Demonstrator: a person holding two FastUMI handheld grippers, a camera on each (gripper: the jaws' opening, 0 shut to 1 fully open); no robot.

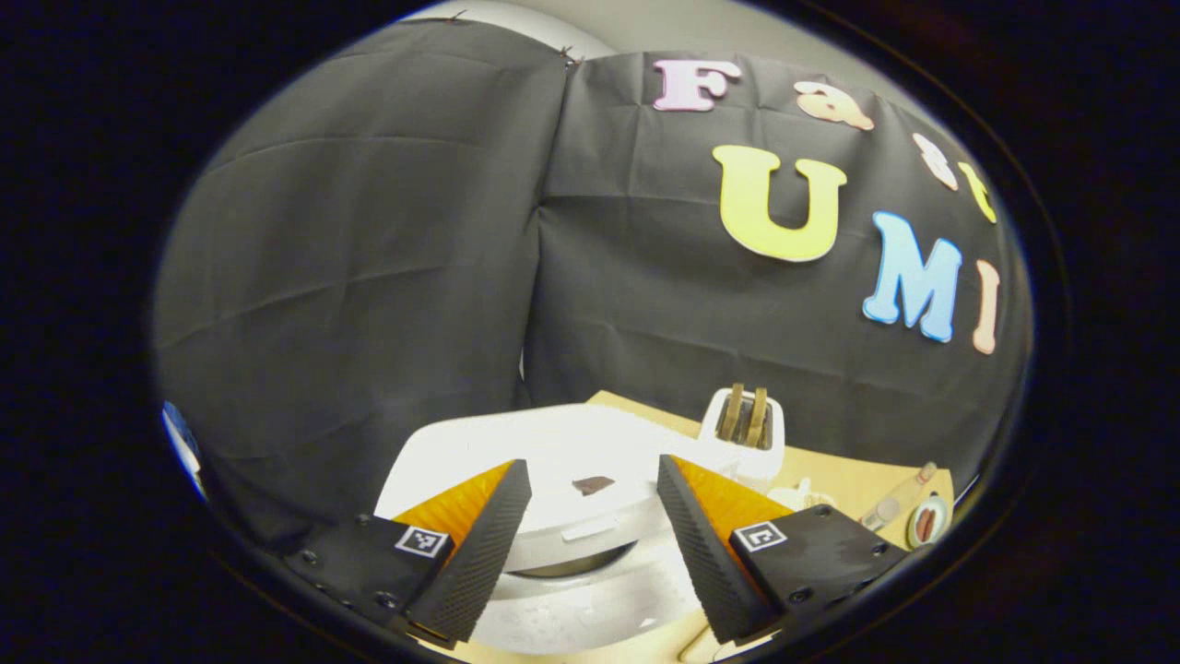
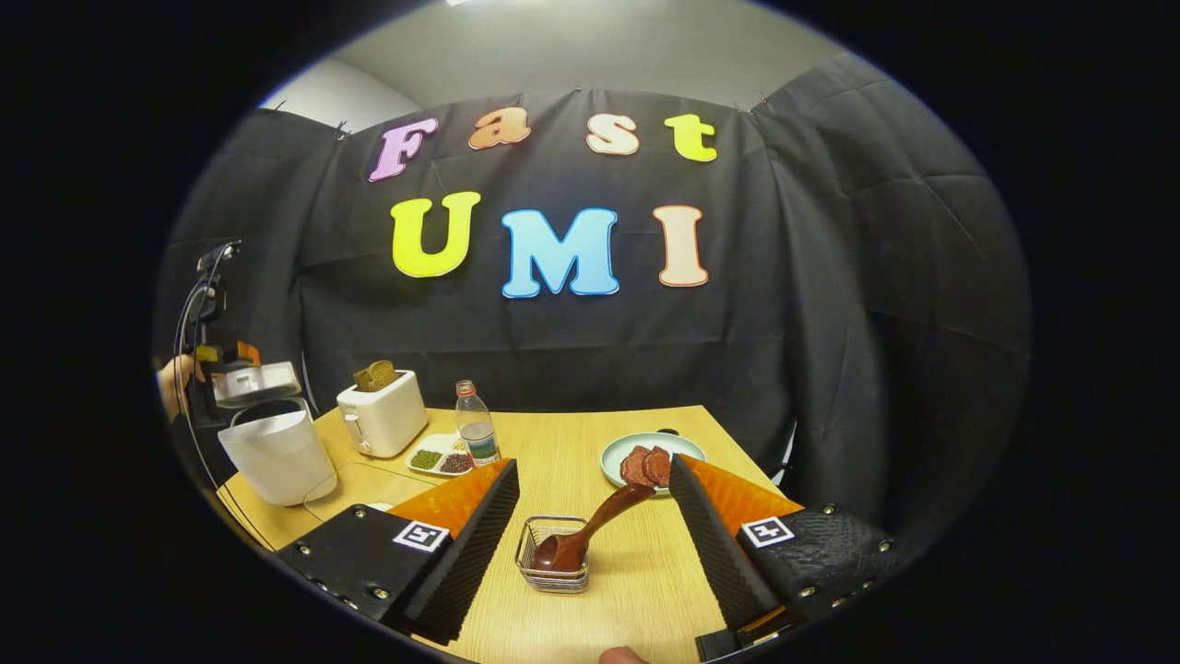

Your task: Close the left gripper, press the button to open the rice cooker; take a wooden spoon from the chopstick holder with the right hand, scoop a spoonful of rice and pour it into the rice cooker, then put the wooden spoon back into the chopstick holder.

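1. In the left gripper view, the left gripper [image 1: 594, 530] is spread wide and holds nothing; it hovers above the white rice cooker [image 1: 562, 516].
2. The cooker's lid [image 1: 553, 461] is raised, with a dark gap under its front edge.
3. Behind the cooker a white toaster [image 1: 745, 433] holds 2 slices of bread.
4. In the right gripper view, the right gripper [image 2: 595, 530] is also wide and empty, above the bench [image 2: 572, 443].
5. Between its fingers, near the bench's front edge, a wire holder [image 2: 551, 559] carries a wooden spoon [image 2: 590, 527], handle leaning back to the right.
6. The cooker stands at the bench's left edge; a plate [image 2: 653, 456] sits near the far right corner.
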